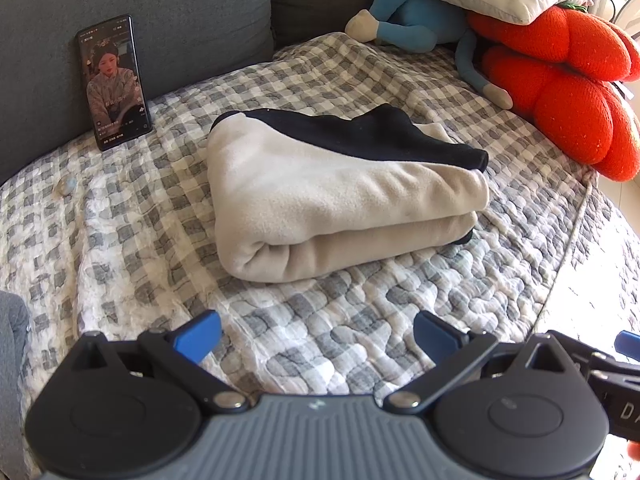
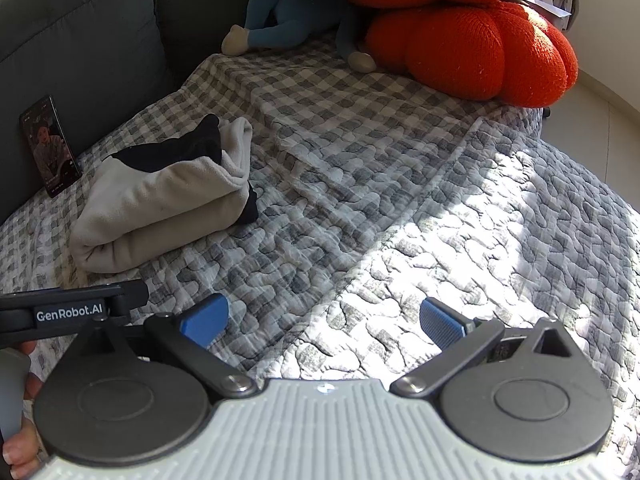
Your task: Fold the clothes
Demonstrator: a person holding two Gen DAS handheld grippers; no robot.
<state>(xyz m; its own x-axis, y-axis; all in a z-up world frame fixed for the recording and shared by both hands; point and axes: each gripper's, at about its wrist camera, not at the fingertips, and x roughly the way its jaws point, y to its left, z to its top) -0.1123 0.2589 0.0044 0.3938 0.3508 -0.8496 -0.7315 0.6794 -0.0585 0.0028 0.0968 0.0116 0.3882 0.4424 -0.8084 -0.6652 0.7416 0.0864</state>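
Now folded garment (image 1: pixel 320 204), beige fleece with black layer on top, lies as compact bundle on checked quilt (image 1: pixel 360 320), near middle of sofa seat. Left gripper (image 1: pixel 316 340) hovers just short of bundle, jaws spread wide, nothing between blue pads. Right gripper (image 2: pixel 324 320) over bare quilt, right of bundle and well apart, jaws likewise wide and empty. Phone (image 1: pixel 114 82) leans upright against grey backrest. Orange cushion (image 1: pixel 560 80) and blue plush toy (image 1: pixel 420 20) at far end.
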